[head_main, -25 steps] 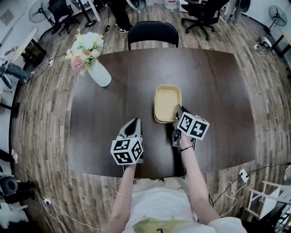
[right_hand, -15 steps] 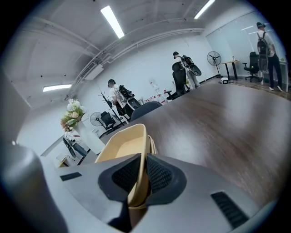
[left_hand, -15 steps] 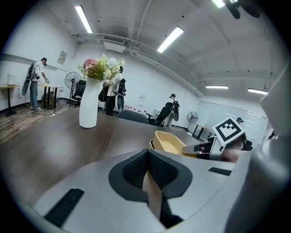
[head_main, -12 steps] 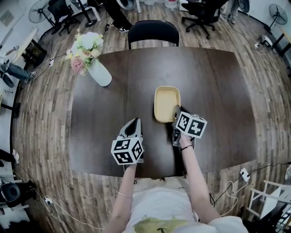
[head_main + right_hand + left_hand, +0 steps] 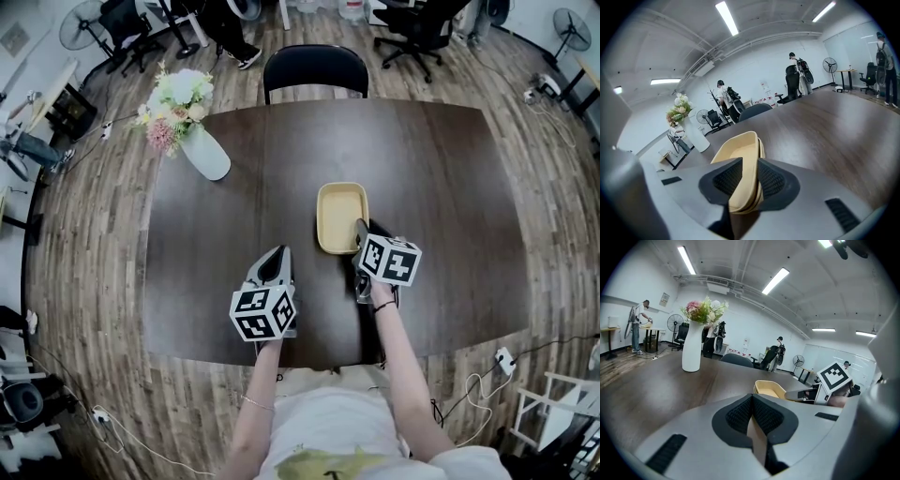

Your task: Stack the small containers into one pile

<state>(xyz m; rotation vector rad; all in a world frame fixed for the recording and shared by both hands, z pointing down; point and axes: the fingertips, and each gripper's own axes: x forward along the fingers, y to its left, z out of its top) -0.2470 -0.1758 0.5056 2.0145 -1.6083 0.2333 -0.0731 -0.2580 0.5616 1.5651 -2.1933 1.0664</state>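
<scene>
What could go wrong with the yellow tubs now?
The right gripper has just been opening its jaws, with the rim of the stacked yellow containers between them. If it pulls back crookedly, a jaw could snag that rim and drag or tip the pile.

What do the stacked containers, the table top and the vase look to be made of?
Stacked containers: probably moulded plastic or fibre pulp, matte pale yellow, thin rolled rims.
Table top: wood or wood-look laminate, dark brown, visible grain streaks, slight sheen.
Vase: likely glazed ceramic, smooth plain white; could be plastic.
</scene>
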